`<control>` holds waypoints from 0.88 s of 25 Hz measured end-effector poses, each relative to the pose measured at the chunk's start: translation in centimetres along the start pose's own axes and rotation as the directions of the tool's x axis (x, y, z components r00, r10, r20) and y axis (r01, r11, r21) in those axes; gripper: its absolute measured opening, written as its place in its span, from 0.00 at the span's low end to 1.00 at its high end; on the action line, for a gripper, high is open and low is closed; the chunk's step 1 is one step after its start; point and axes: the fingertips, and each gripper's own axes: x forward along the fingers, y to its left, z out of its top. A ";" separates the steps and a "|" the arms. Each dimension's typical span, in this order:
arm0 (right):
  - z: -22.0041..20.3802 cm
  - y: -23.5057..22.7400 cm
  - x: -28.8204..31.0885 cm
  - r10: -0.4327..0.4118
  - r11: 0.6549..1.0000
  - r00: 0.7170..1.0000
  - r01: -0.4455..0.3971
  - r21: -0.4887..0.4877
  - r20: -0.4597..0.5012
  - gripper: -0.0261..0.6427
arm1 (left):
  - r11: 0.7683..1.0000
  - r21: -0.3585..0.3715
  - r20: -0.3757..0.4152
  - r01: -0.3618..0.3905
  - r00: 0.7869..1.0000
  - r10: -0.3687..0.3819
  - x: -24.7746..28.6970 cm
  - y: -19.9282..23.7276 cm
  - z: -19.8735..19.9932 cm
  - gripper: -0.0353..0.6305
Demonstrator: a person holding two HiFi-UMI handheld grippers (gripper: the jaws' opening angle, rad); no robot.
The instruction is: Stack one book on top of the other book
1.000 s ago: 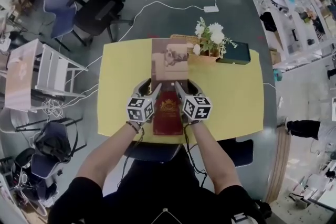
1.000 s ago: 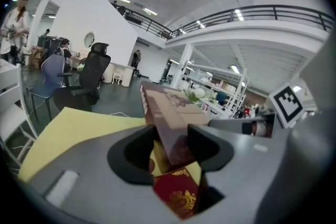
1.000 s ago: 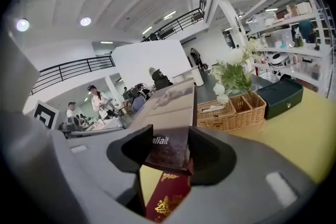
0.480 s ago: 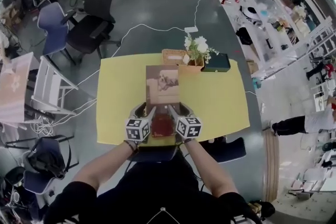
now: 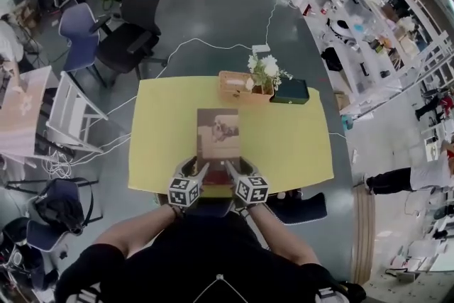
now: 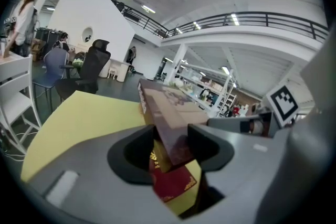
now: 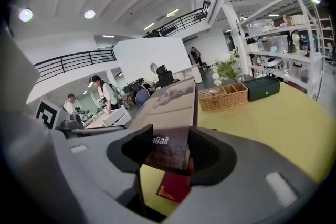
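Observation:
A brown book (image 5: 218,133) with a pale picture on its cover is held by its near corners, raised a little above the yellow table (image 5: 159,138). My left gripper (image 5: 201,171) is shut on its near left corner, my right gripper (image 5: 231,171) on its near right corner. The left gripper view shows the brown book (image 6: 168,113) clamped in the left gripper (image 6: 170,147), with a red book (image 6: 170,185) with gold ornament lying flat below. In the right gripper view the brown book (image 7: 173,107) sits in the right gripper (image 7: 170,150), above the red book (image 7: 175,187). The head view hides almost all of the red book.
At the table's far edge stand a wicker basket (image 5: 234,85) with white flowers (image 5: 266,69) and a dark green box (image 5: 291,91). A white rack (image 5: 71,113) and office chairs (image 5: 124,32) stand to the left. A white cable (image 5: 206,46) lies on the floor beyond.
Both grippers have drawn the brown book back toward the table's near edge. It now covers the red book, which lay in plain sight between the grippers a second ago.

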 end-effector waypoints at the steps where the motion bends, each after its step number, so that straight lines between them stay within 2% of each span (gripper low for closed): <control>1: -0.1 -0.2 -0.1 0.006 1.000 1.000 -0.006 -0.011 -0.003 0.36 | 1.000 0.002 -0.001 0.002 1.000 -0.002 0.0 -0.1 -0.3 0.38; 8: -2.3 -1.2 0.4 0.019 0.999 0.998 -0.021 -0.042 -0.052 0.36 | 0.999 -0.034 -0.050 -0.009 0.999 0.007 0.7 0.0 -3.0 0.38; 22: -7.6 -4.2 3.6 0.041 0.999 0.990 -0.040 0.011 -0.137 0.36 | 1.000 -0.022 -0.155 -0.018 0.988 0.015 4.2 2.5 -8.1 0.38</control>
